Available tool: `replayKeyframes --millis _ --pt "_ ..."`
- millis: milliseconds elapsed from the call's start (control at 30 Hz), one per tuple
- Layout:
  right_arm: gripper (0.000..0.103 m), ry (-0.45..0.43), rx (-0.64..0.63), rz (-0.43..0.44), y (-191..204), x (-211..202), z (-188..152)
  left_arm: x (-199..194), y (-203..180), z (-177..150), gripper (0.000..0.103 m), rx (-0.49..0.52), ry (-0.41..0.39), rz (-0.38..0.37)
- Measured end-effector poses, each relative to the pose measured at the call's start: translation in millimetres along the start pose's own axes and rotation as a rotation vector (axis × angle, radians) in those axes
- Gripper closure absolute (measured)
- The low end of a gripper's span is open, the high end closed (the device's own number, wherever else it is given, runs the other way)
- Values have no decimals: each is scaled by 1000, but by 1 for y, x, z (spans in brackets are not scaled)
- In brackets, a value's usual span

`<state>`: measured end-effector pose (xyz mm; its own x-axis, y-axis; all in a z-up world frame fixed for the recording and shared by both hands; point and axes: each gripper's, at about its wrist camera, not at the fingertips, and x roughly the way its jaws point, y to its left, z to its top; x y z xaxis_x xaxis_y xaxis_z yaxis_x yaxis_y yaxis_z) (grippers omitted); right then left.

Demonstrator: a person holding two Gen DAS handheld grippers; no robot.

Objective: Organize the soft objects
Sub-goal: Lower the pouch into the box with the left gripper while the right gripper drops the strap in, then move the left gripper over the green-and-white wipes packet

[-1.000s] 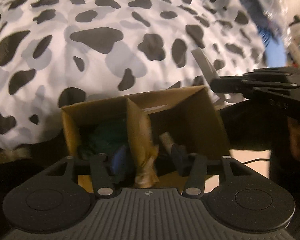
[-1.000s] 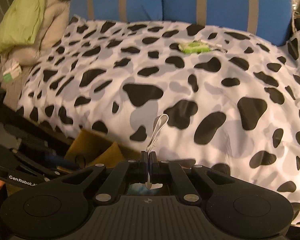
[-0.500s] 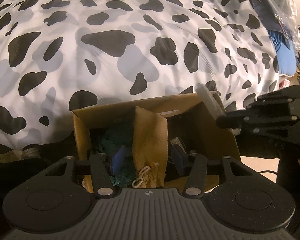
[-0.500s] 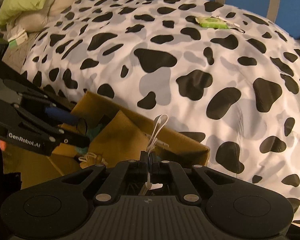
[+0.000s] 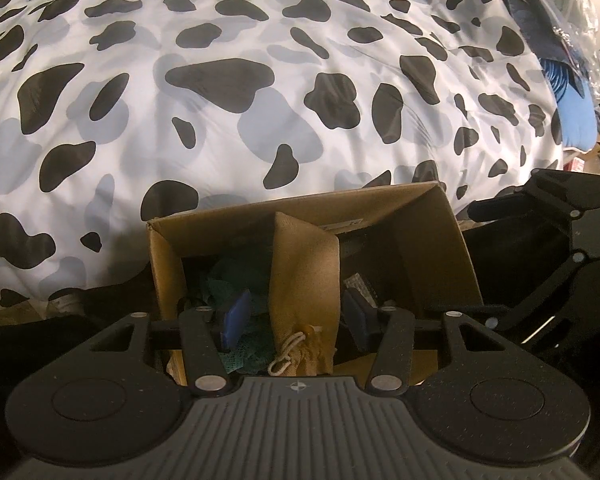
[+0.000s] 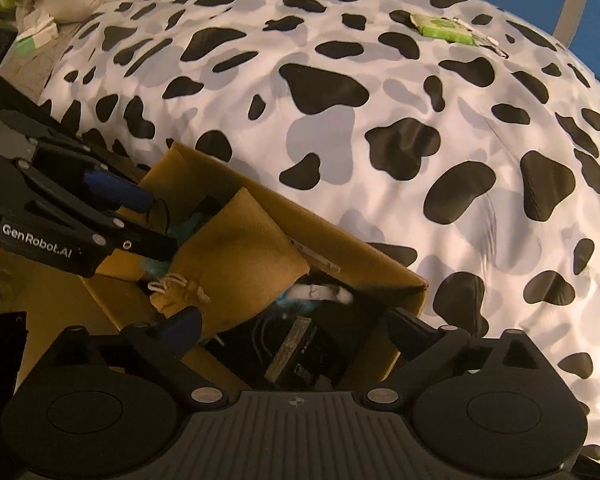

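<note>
Below the right hand-held gripper (image 6: 296, 326), whose jaws have just been opening and stand wide with nothing held, a white strap (image 6: 320, 293) lies inside the cardboard box (image 6: 380, 268); the tan pouch (image 5: 304, 280) is straddled, ungripped, by the left hand-held gripper (image 5: 296, 322); withdrawal is best made straight upward.

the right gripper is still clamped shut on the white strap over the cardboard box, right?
No. The right wrist view shows the right gripper with its jaws just opened wide and nothing between them; the white strap lies inside the cardboard box, which it hangs over.
</note>
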<state>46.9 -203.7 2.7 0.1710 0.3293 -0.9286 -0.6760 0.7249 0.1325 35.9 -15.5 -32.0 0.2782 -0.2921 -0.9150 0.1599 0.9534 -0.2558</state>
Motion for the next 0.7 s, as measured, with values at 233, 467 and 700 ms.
replayKeyframes --millis 233,467,700 --pt "0 20 -10 -22 2 4 0 0 -1 -1 53 2 -3 3" --pt "0 25 15 -50 -3 5 0 -2 1 0 36 0 -19 16" --pt "0 28 41 -79 -8 6 0 -4 2 1 32 -4 -34 34"
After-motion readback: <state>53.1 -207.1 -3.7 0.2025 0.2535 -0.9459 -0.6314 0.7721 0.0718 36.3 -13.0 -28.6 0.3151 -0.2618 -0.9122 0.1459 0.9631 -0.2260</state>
